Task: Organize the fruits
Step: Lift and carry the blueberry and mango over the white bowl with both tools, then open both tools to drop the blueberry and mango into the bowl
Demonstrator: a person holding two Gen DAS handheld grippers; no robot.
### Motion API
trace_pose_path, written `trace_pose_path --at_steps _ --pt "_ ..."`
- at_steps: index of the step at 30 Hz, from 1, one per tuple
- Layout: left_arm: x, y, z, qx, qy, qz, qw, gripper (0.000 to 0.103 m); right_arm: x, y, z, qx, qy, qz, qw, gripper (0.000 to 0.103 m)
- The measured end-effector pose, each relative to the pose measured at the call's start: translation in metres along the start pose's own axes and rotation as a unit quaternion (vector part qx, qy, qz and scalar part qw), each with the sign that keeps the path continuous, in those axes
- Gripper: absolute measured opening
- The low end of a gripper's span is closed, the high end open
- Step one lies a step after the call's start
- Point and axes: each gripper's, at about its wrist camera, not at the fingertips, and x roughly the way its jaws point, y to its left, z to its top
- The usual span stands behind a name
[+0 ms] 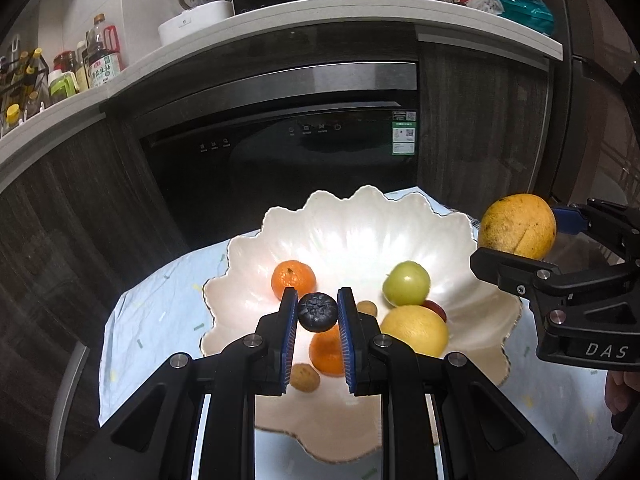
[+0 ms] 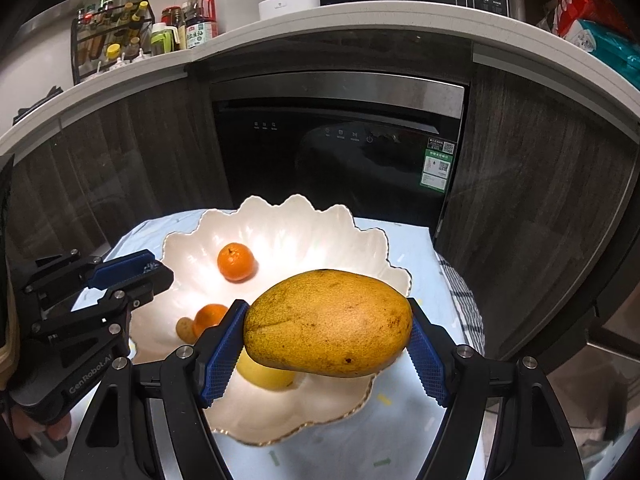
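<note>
A white scalloped bowl (image 1: 352, 216) sits on a pale blue cloth and holds two tangerines (image 1: 293, 279), a green apple (image 1: 406, 283), a yellow lemon (image 1: 416, 330) and small brown fruits. My left gripper (image 1: 317, 312) is shut on a dark blueberry (image 1: 317, 312) above the bowl's near side. My right gripper (image 2: 328, 324) is shut on a yellow mango (image 2: 328, 322) and holds it above the bowl's right rim (image 2: 396, 268). The mango also shows in the left wrist view (image 1: 517, 226), and the left gripper in the right wrist view (image 2: 148, 270).
The cloth (image 1: 152, 300) covers a small table in front of a dark built-in dishwasher (image 1: 280, 152). A counter (image 1: 280, 24) above carries bottles, a rice cooker, a microwave and snack bags. A checked towel (image 2: 460, 300) lies at the table's right edge.
</note>
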Motion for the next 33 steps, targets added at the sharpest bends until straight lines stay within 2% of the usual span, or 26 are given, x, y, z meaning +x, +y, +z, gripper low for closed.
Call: trace_pose_path --at_steps 14,17,18,19,23,33 --pt "0.027 0.014 0.003 -0.023 0.017 -0.001 0.9996 0.022 0.030 -0.003 0.004 0.006 0.024 0.003 1.000 0.076" --pt "0.027 0.016 0.002 -0.029 0.015 0.001 0.9995 0.041 0.033 -0.002 0.004 0.007 0.031 0.005 0.999 0.077" --pt "0.026 0.016 0.002 -0.030 0.012 0.005 0.9995 0.050 0.034 -0.002 0.004 0.007 0.033 0.007 0.999 0.077" --pt "0.025 0.017 0.002 -0.031 0.009 0.008 0.9995 0.054 0.034 -0.001 0.004 0.008 0.032 0.009 0.999 0.078" --pt "0.022 0.017 0.002 -0.030 0.010 0.011 0.9994 0.058 0.027 0.000 0.007 0.007 0.016 0.001 1.000 0.092" --pt "-0.001 0.021 0.003 -0.042 -0.002 0.024 0.9988 0.083 0.009 0.004 0.010 0.006 0.000 -0.005 1.000 0.092"
